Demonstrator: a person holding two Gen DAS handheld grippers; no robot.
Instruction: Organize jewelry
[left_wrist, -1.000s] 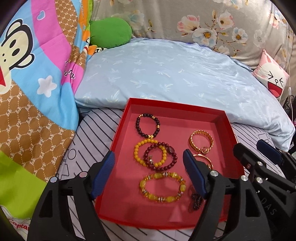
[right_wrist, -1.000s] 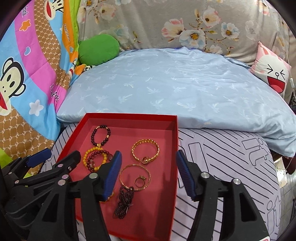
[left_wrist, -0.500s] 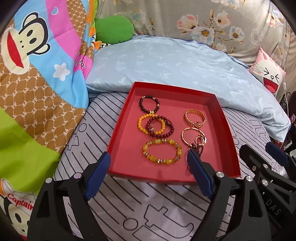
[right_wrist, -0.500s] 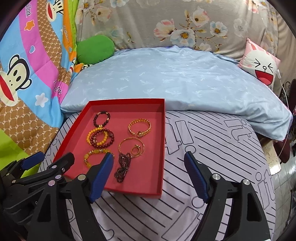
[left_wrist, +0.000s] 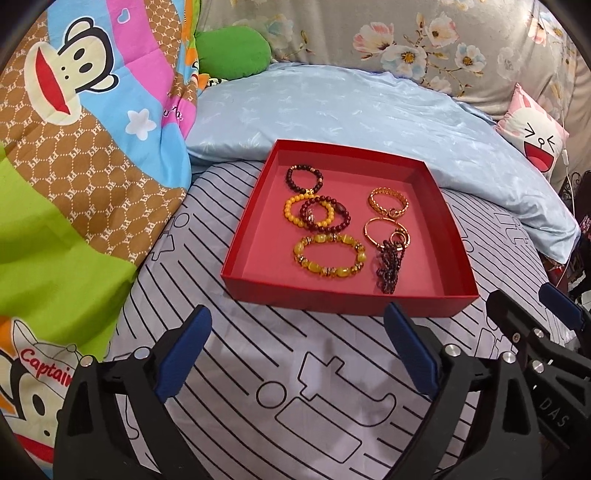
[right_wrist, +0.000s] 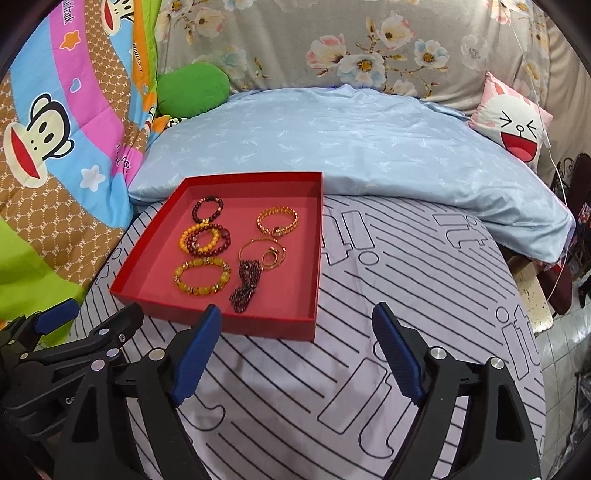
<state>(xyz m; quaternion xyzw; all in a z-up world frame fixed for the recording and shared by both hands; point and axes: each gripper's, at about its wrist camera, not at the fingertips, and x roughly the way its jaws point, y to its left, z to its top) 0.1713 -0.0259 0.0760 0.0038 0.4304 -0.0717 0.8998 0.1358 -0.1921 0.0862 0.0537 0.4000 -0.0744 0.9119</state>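
Note:
A red tray (left_wrist: 251, 225) (right_wrist: 147, 254) sits on the striped bed sheet and holds several bracelets: a dark bead one (left_wrist: 304, 179), an orange and a maroon one overlapping (left_wrist: 317, 214), a chunky yellow one (left_wrist: 328, 256) (right_wrist: 201, 277), a gold chain one (left_wrist: 388, 201) (right_wrist: 277, 220), a thin gold bangle with rings (left_wrist: 386, 230) and a dark bead strand (left_wrist: 388, 267) (right_wrist: 243, 286). My left gripper (left_wrist: 297, 356) is open and empty, in front of the tray's near edge. My right gripper (right_wrist: 295, 350) is open and empty, off the tray's near right corner.
A pale blue pillow (left_wrist: 351, 110) lies behind the tray. A cartoon monkey quilt (left_wrist: 74, 110) is piled at the left, with a green cushion (left_wrist: 232, 51) behind. A pink-and-white cartoon cushion (right_wrist: 513, 118) is at the far right. The bed edge and tiled floor (right_wrist: 561, 354) are at the right.
Both grippers have pulled back from over the tray toward me; the tray now lies wholly ahead of the fingertips. The jewelry has not moved.

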